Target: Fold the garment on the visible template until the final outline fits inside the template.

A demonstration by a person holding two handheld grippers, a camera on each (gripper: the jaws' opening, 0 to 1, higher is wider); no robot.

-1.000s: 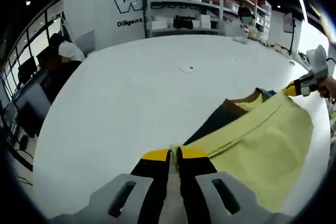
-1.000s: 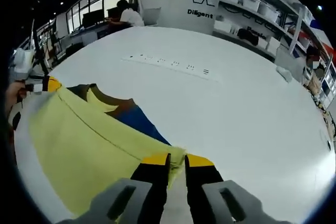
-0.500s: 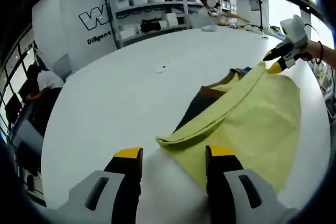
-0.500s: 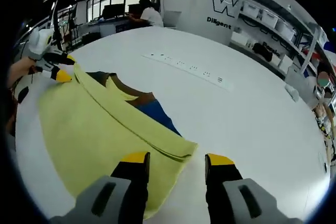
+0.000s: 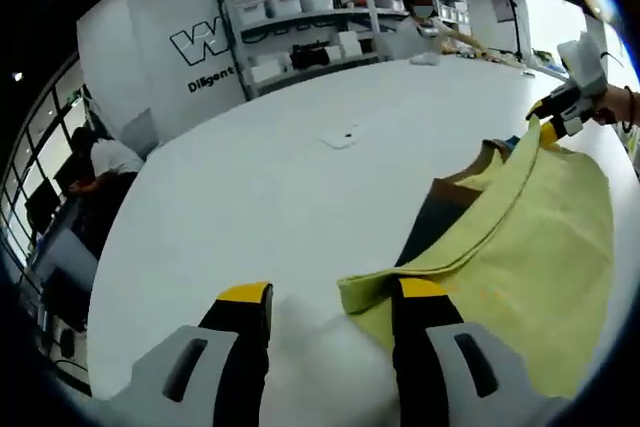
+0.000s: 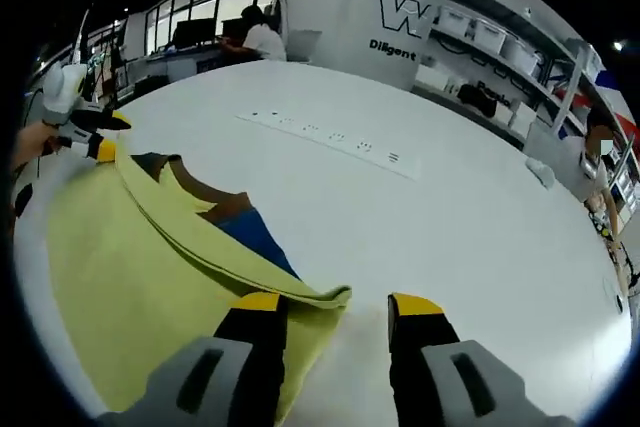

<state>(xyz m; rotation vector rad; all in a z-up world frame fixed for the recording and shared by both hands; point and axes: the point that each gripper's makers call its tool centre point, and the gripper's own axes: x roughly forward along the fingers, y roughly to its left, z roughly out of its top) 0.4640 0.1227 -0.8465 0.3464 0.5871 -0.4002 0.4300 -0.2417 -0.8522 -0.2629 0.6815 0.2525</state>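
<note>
A yellow garment (image 5: 520, 237) lies folded on the white table (image 5: 250, 197), with a brown and blue part (image 5: 432, 219) showing from under its folded edge. My left gripper (image 5: 333, 297) is open, and the garment's near corner lies loose by its right fingertip. My right gripper (image 6: 338, 305) is open too, with the garment's other corner (image 6: 325, 297) lying just ahead of its left fingertip. The same yellow cloth (image 6: 120, 267) and brown and blue part (image 6: 245, 227) show in the right gripper view. Each gripper appears at the other view's edge: the right gripper (image 5: 556, 112) and the left gripper (image 6: 88, 132).
A power strip (image 6: 325, 135) lies across the table's middle and a small white object (image 5: 342, 137) sits farther off. Shelves with bins (image 5: 320, 27) and a logo wall stand behind the table. A person (image 5: 100, 162) sits at a desk beyond the table's edge.
Both grippers were shut on the garment's corners one second ago. They opened and let go, and the corners now lie on the table. Both views have shifted slightly since.
</note>
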